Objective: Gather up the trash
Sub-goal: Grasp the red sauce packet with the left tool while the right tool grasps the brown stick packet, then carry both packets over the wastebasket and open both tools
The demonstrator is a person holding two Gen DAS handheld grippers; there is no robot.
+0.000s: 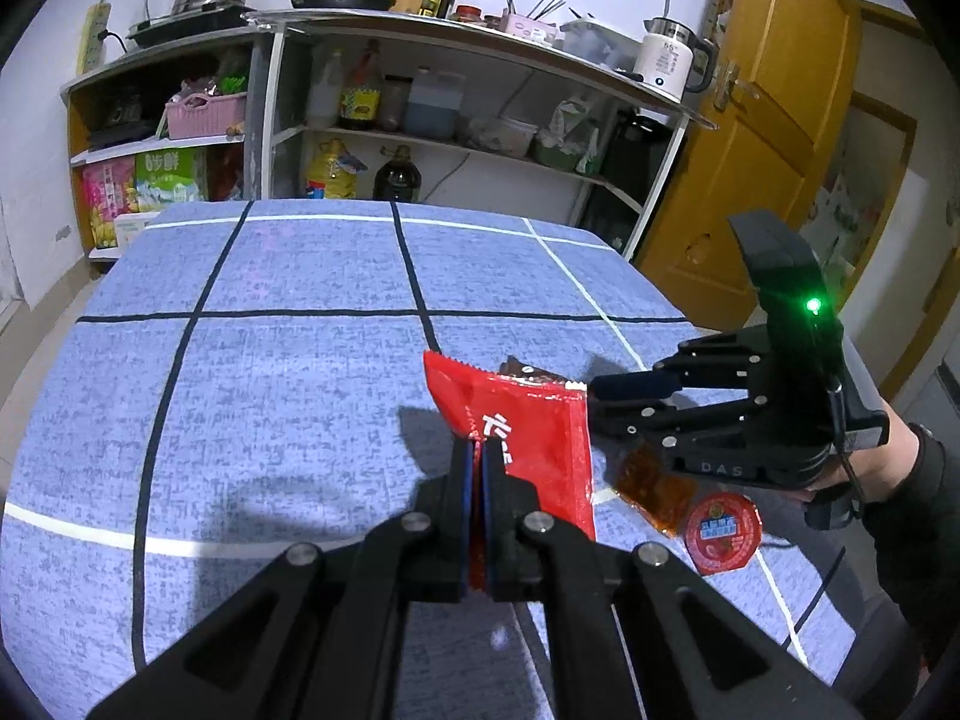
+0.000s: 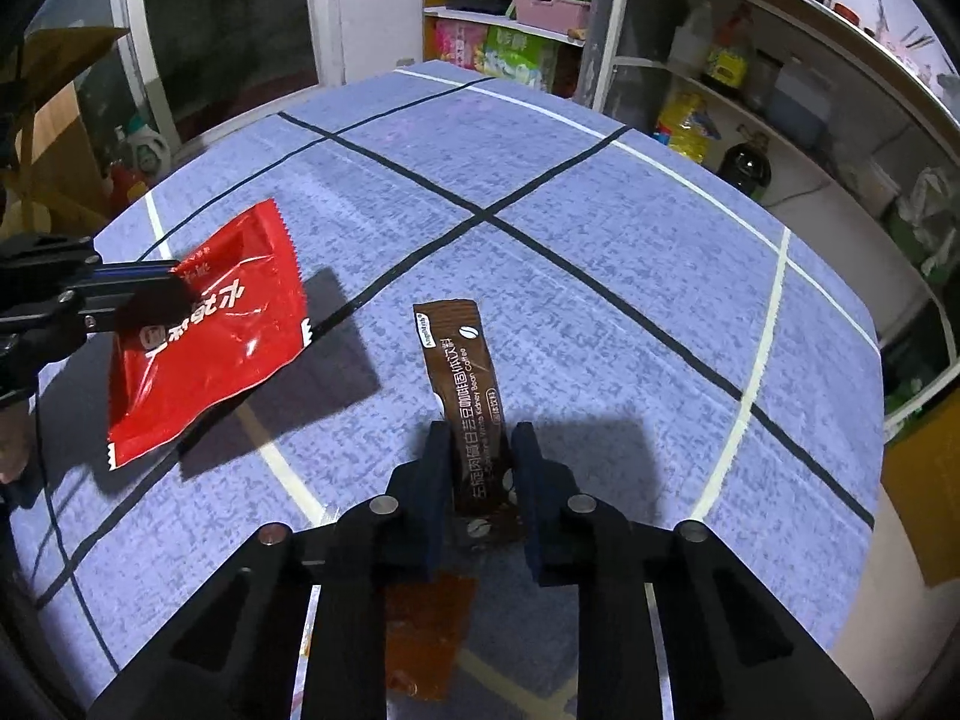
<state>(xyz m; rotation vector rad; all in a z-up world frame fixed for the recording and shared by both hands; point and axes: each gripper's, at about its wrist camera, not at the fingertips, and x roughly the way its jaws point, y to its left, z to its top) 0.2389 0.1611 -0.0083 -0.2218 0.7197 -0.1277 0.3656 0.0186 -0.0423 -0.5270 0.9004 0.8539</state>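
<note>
Right wrist view shows the right gripper (image 2: pixel 480 450) with its jaws around a brown coffee stick (image 2: pixel 459 378). I cannot tell if the pads press it yet. It looks light, thin and floppy, so its near end, where the gripper now is, seems a good place to hold it. The left gripper (image 1: pixel 478 474) is clamped on a red wrapper (image 1: pixel 528 426), shiny and crinkly, lifted to the left of the stick. An orange packet (image 1: pixel 654 489) and a round red lid (image 1: pixel 723 531) lie near the stick on the blue cloth (image 1: pixel 270 390).
</note>
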